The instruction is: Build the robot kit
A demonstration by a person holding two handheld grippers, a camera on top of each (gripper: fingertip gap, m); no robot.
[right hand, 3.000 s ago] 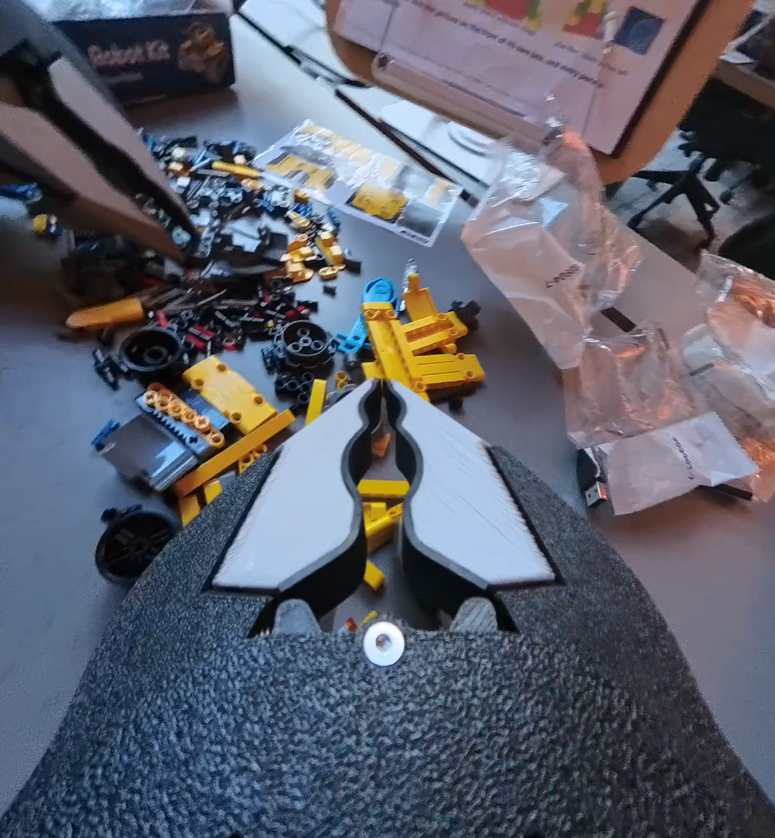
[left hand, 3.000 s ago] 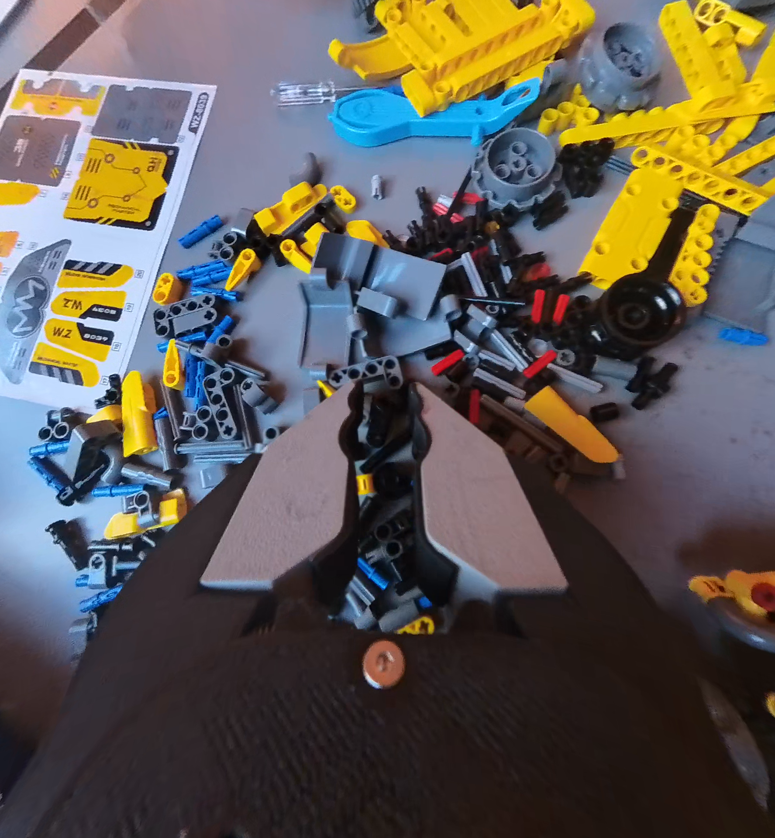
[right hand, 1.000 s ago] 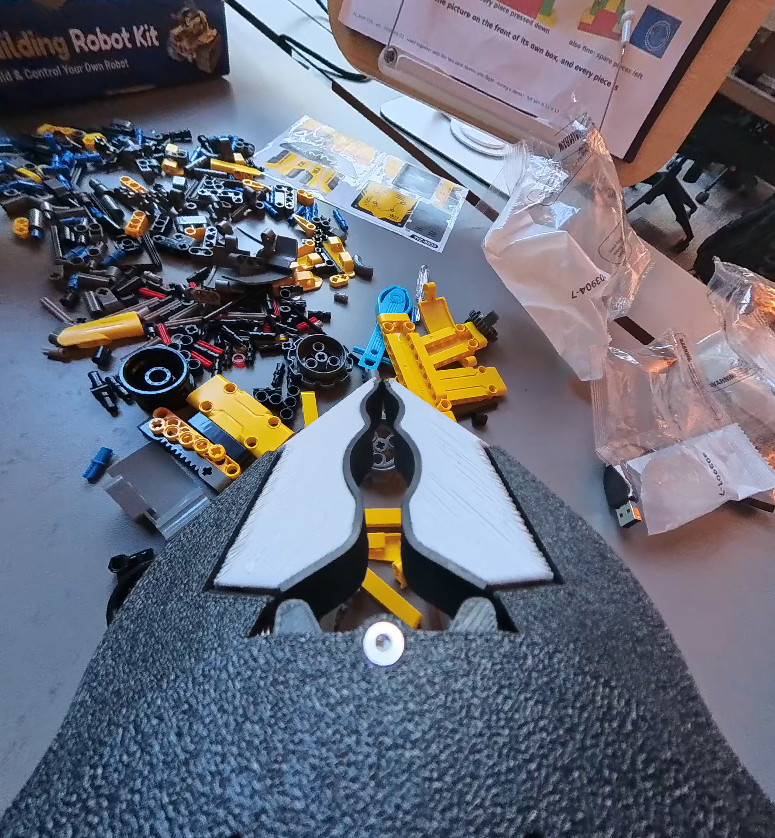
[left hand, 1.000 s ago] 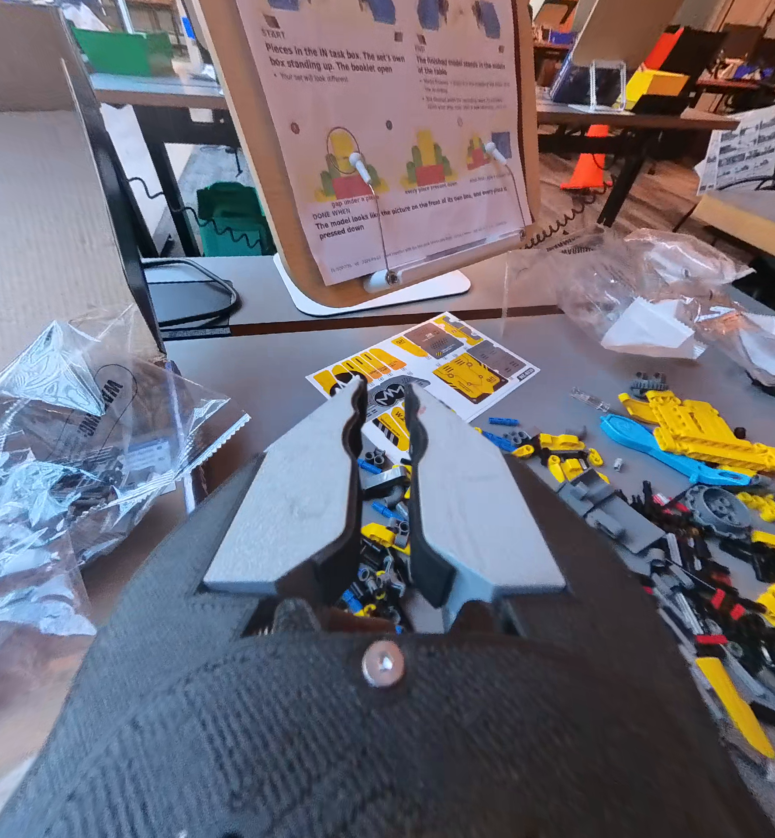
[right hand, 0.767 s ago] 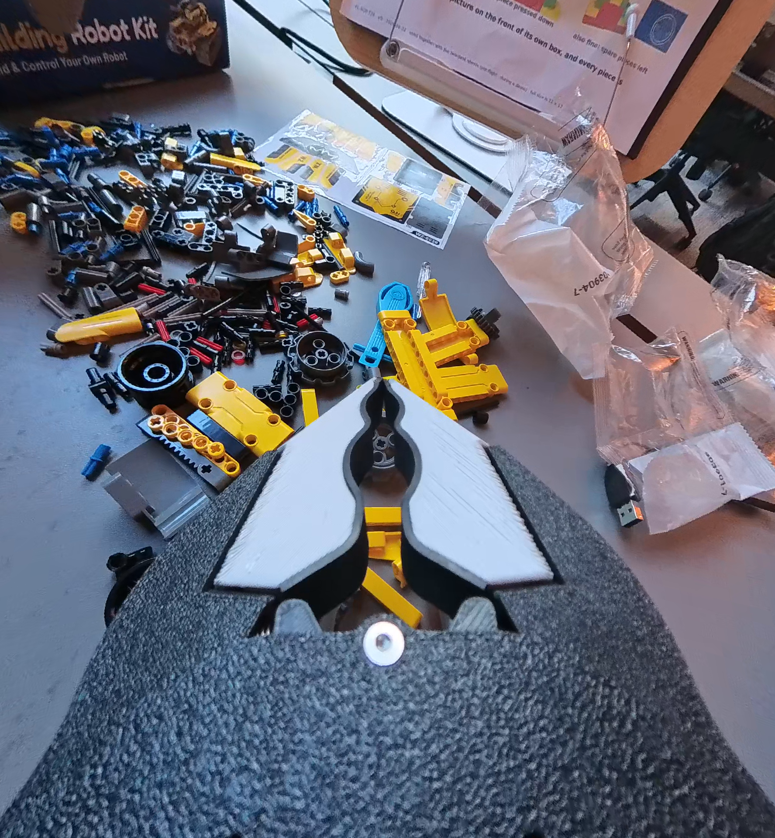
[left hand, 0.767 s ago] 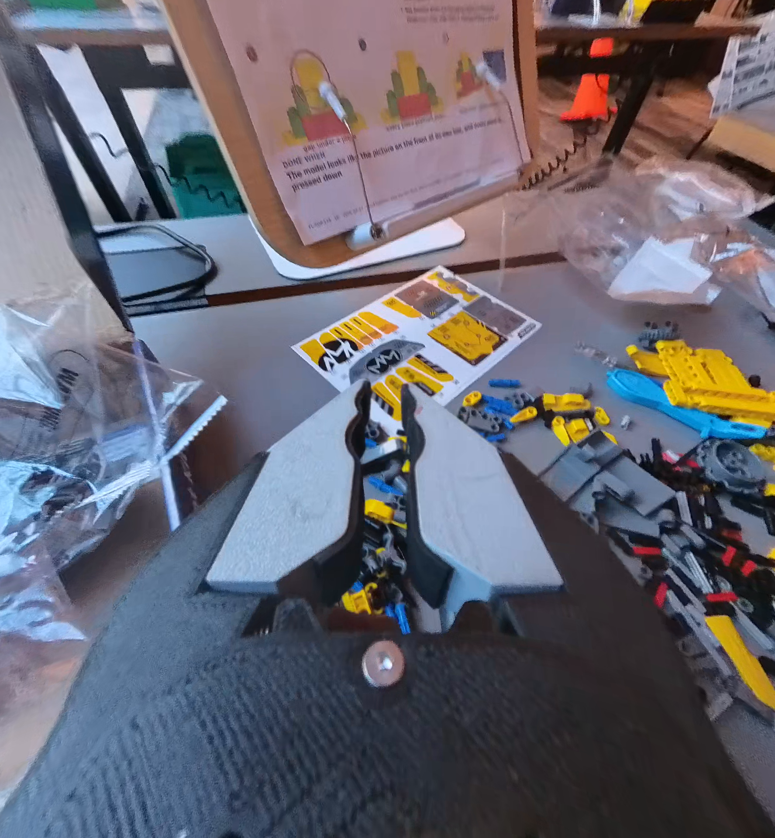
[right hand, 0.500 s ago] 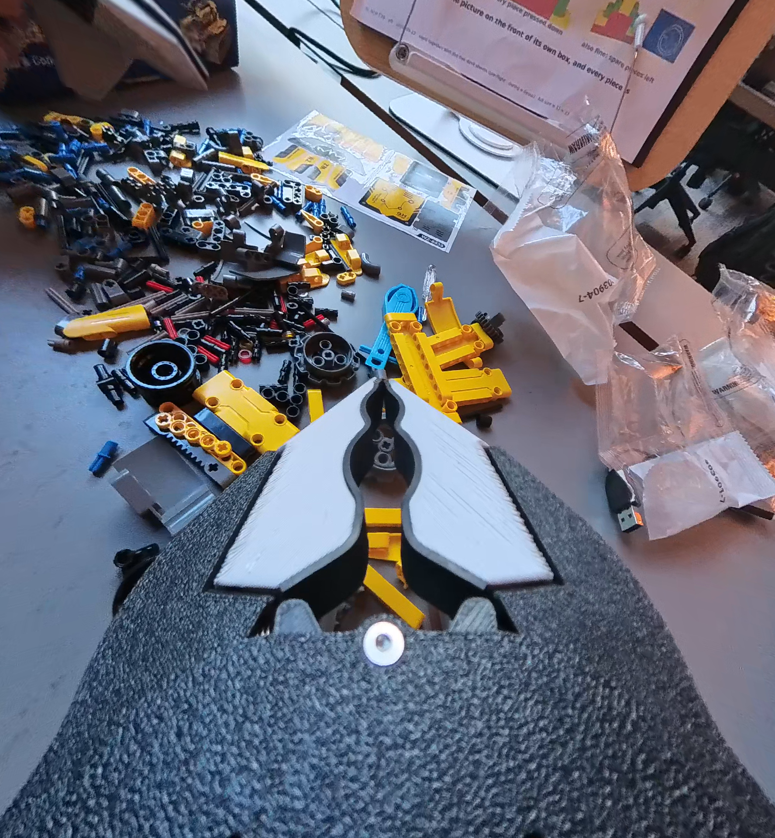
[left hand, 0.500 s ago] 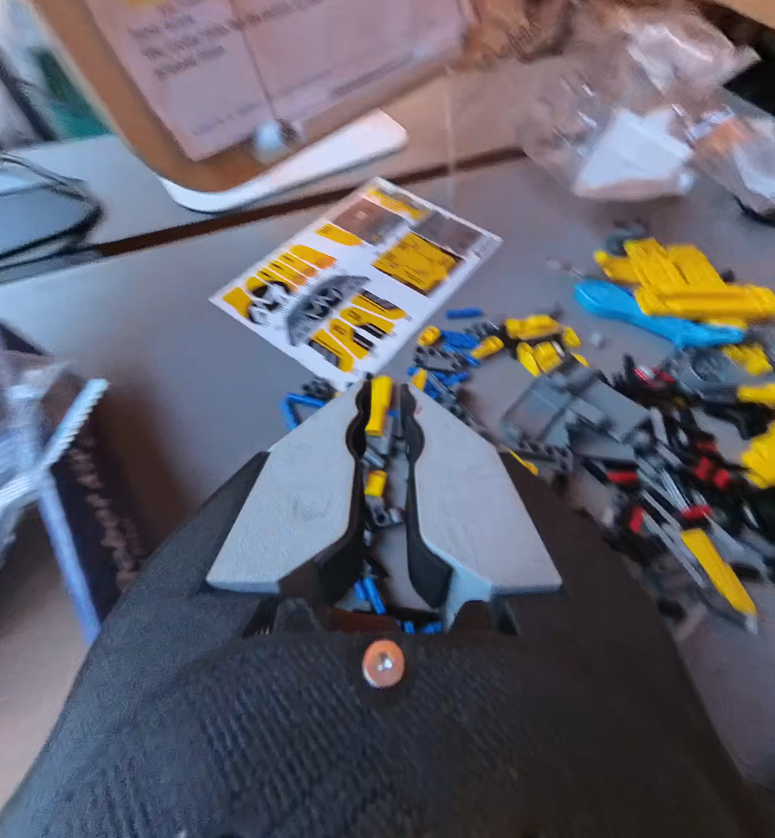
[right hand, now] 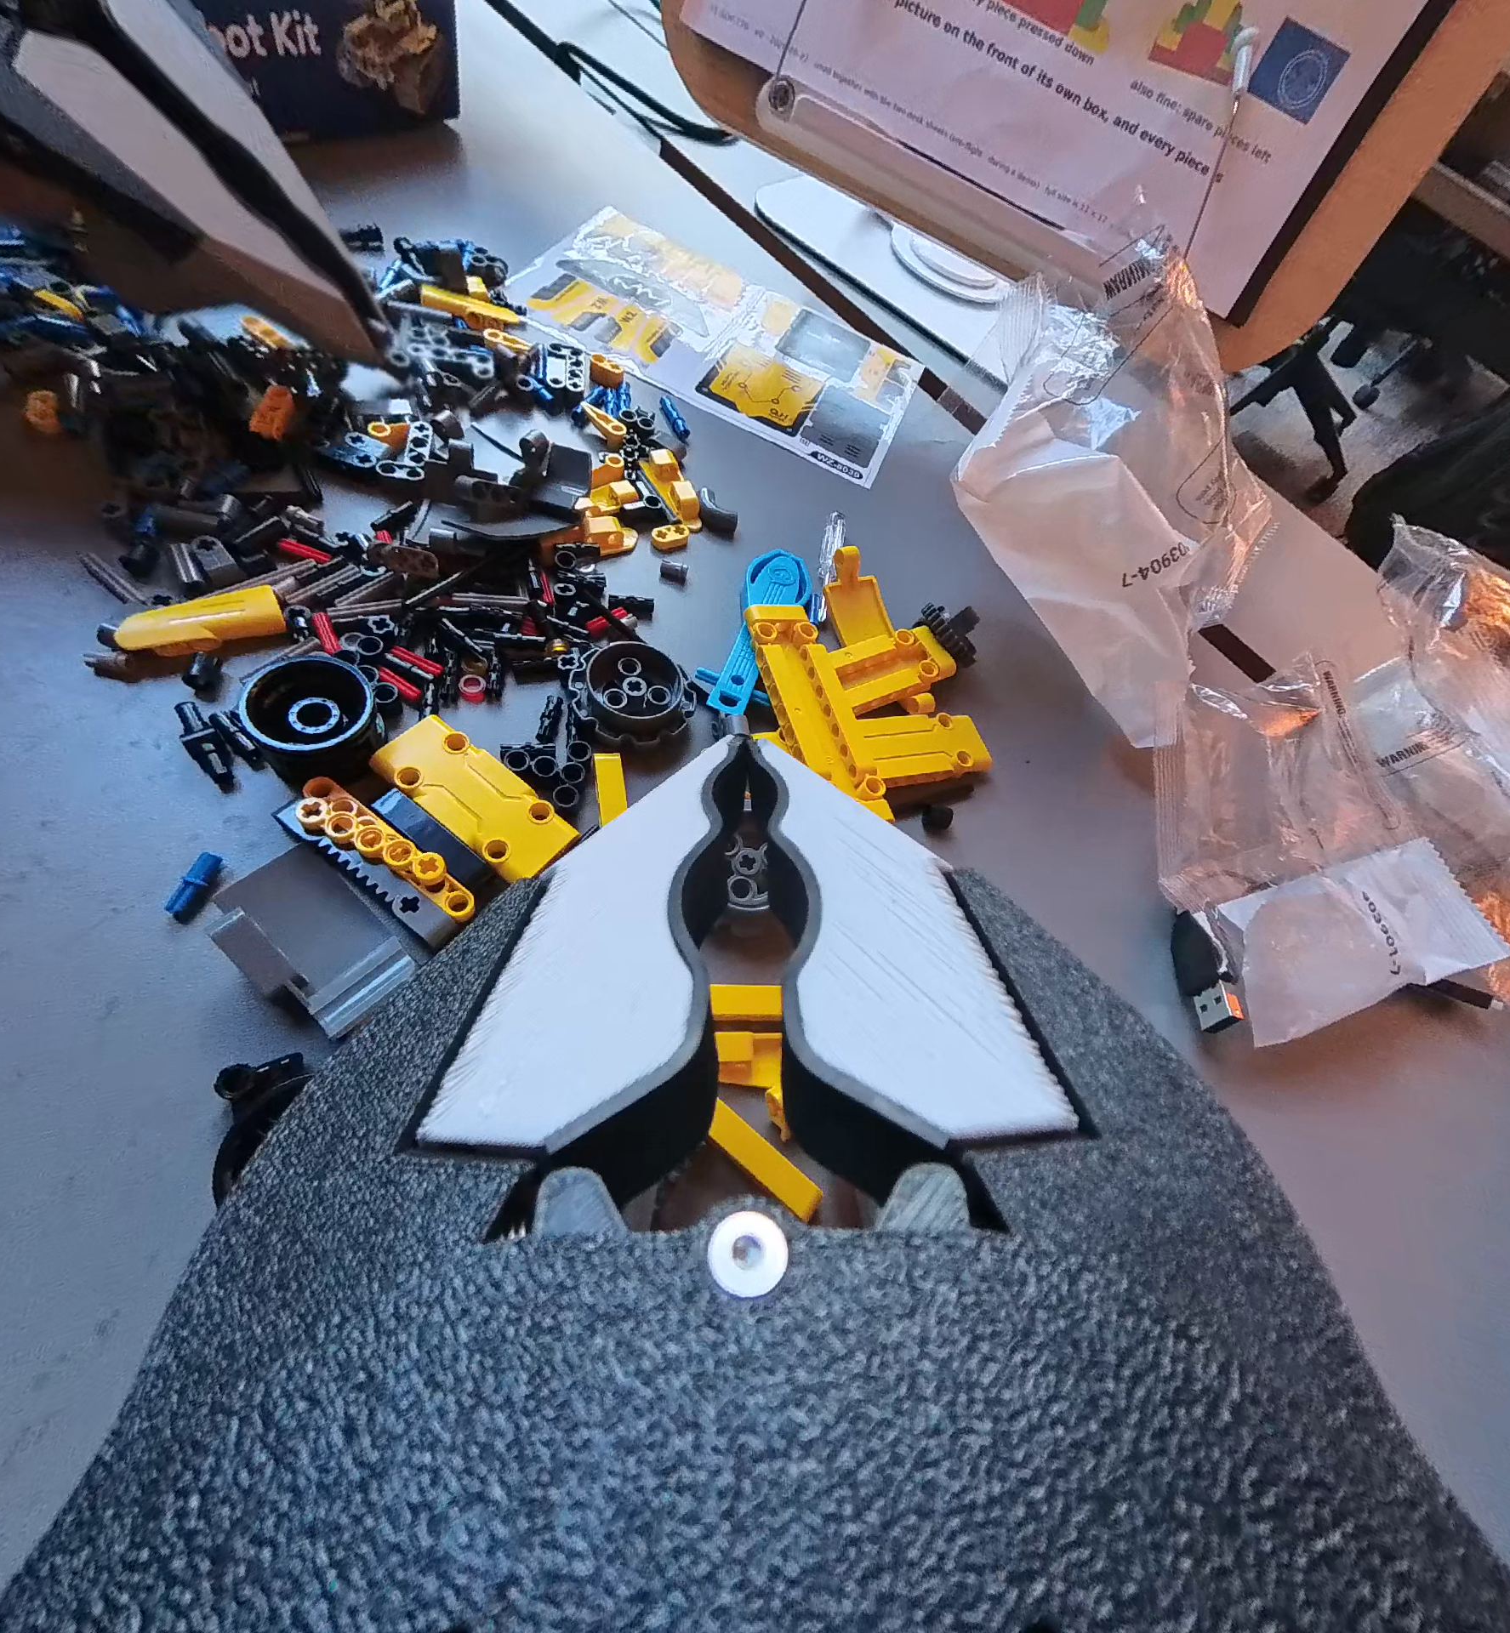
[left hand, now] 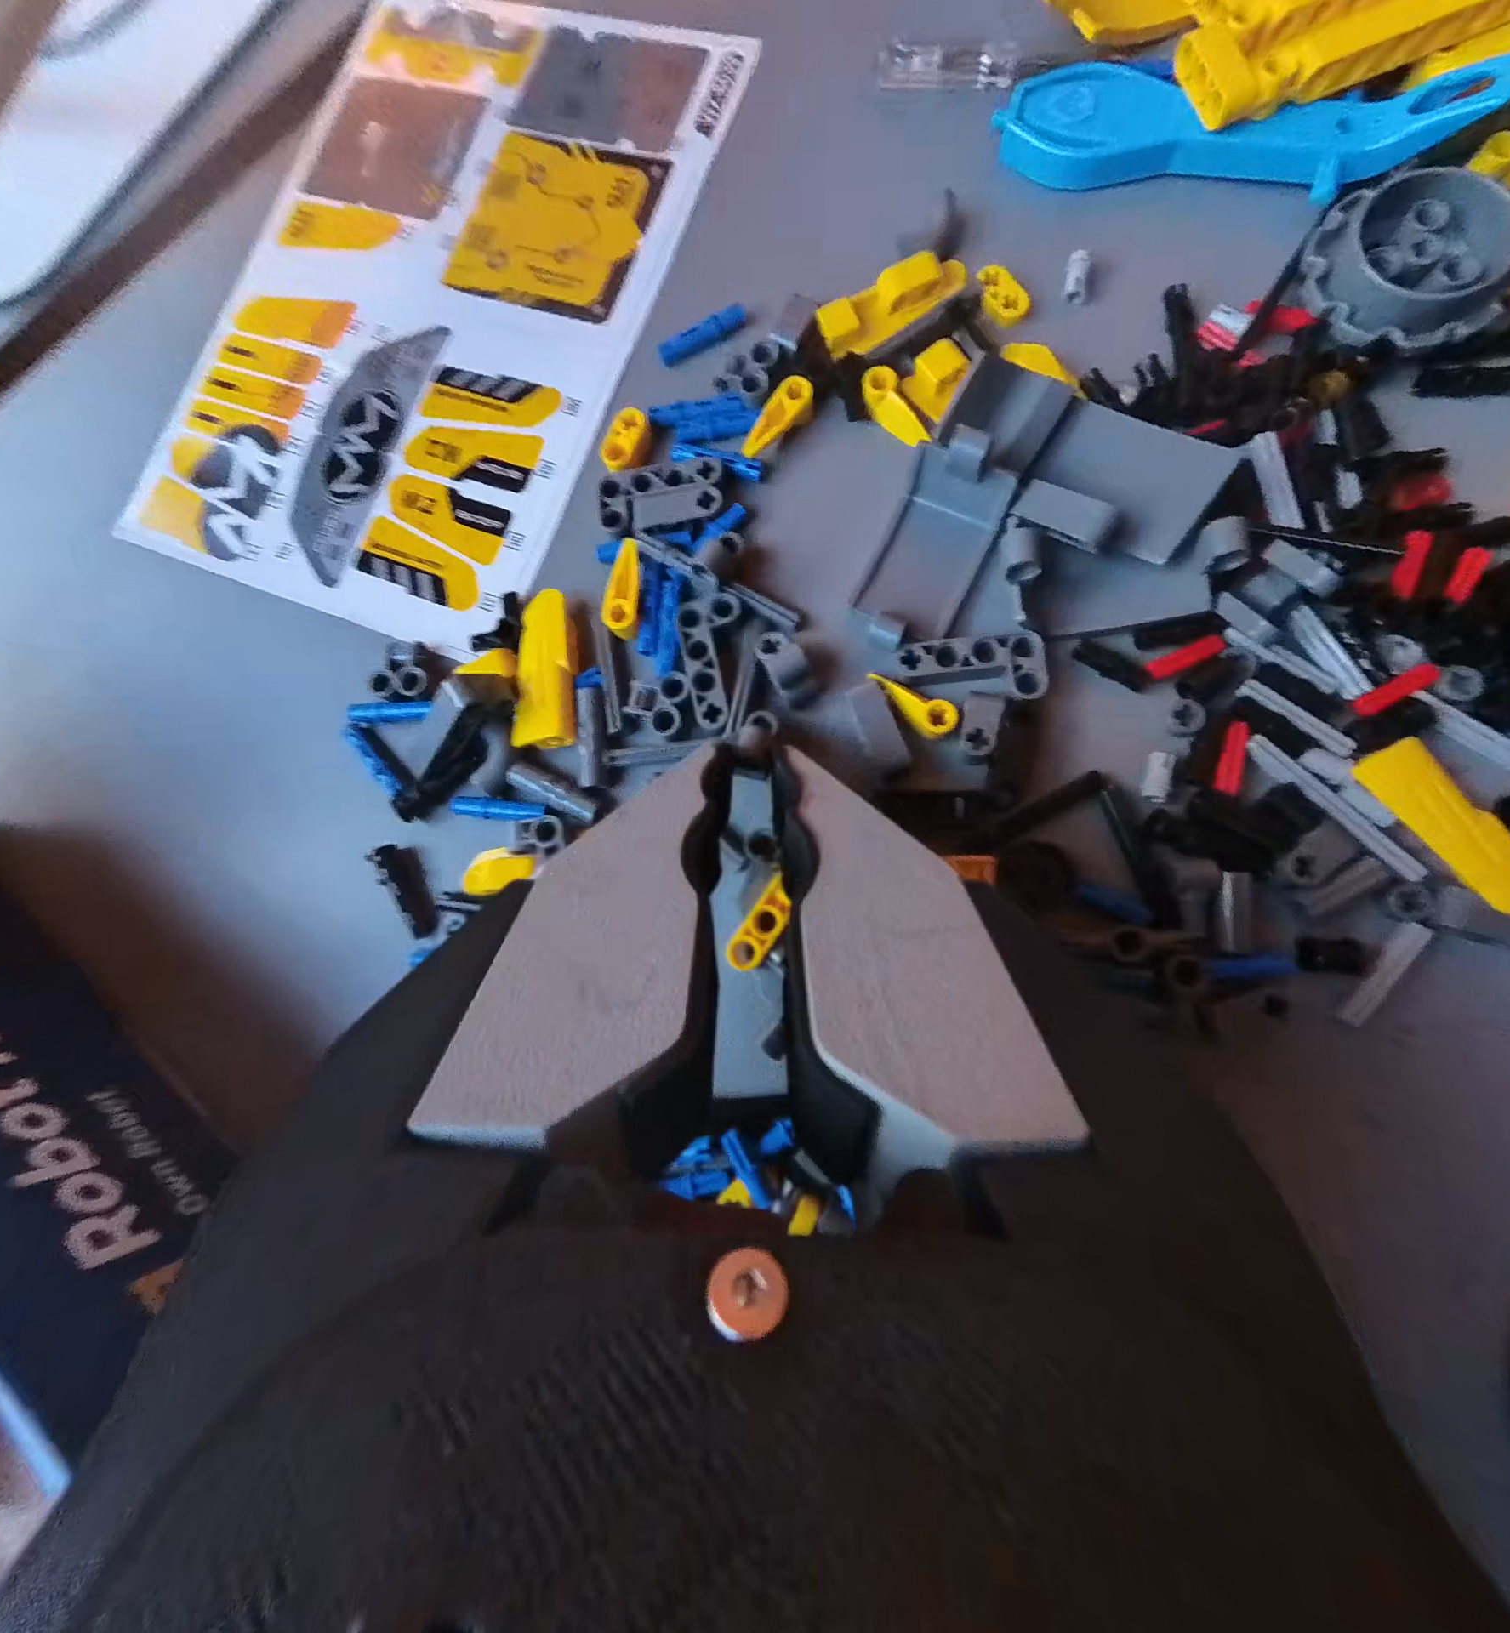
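Over the loose heap of small black, grey, blue and yellow plastic building pieces on the grey desk the left tool points steeply down. Its tips are at the near border of the heap, just beside a grey angled beam with holes. Its two fingers stand close together with only a narrow slot between them. Whether the tips pinch a small piece I cannot tell, because this view is blurred. A short yellow beam with holes lies under the slot. A white sheet of yellow and grey stickers lies toward the far left of the desk. A dark printed cardboard box stands at the near left.

The right tool is clenched, tip against tip, and nothing visible is held. It hovers just beside a yellow assembly of studded beams, and a small grey gear shows through its oval opening. A black wheel rim lies to its left. Crumpled clear plastic bags and a black USB stick lie toward the right edge.
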